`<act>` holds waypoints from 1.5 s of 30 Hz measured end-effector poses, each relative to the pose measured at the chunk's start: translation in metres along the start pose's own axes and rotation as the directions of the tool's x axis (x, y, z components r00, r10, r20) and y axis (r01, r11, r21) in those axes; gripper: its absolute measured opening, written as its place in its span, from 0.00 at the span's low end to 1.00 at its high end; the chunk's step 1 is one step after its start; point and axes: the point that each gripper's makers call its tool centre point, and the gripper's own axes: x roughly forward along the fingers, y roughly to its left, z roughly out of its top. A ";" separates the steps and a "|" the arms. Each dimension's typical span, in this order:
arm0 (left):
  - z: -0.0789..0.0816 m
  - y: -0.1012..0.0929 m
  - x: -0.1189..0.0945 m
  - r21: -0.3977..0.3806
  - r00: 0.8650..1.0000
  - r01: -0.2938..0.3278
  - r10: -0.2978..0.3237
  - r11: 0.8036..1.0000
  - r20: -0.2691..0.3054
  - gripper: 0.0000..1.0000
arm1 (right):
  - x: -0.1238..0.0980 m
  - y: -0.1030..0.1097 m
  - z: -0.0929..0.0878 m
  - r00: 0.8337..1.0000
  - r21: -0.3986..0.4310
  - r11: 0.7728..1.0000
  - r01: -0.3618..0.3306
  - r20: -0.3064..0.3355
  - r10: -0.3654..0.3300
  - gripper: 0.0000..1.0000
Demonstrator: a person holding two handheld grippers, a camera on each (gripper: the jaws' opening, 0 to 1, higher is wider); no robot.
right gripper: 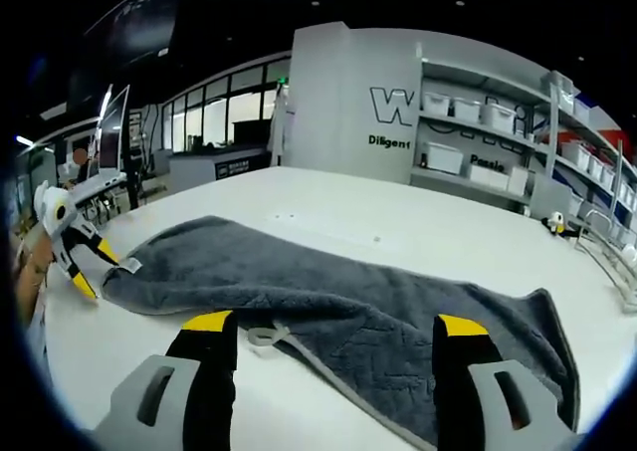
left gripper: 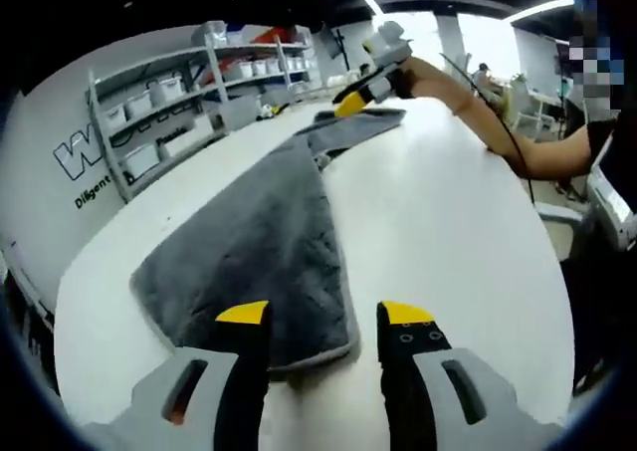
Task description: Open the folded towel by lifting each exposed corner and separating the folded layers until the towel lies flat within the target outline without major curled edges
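Towel (left gripper: 264, 242) lies stretched long on the white surface (left gripper: 448, 232), long axis running from left gripper (left gripper: 323, 317) to right gripper (left gripper: 370, 91). Mostly opened; a twist or fold remains mid-length, far end narrower. Left gripper open, jaws astride the near corner. Right gripper (right gripper: 333, 324) open too, jaws spread over its end of the towel. Judgement: spreading stage; next, pinch corners, pull outward to flatten. No outline visible.

Grey towel (left gripper: 264, 247), seemingly half-unfolded, on table
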 end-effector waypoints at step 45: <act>0.061 0.098 -0.017 -0.332 0.856 -0.304 0.409 0.893 0.317 0.99 | 0.020 0.064 -0.028 0.970 -0.484 0.841 -0.242 -0.145 0.196 0.27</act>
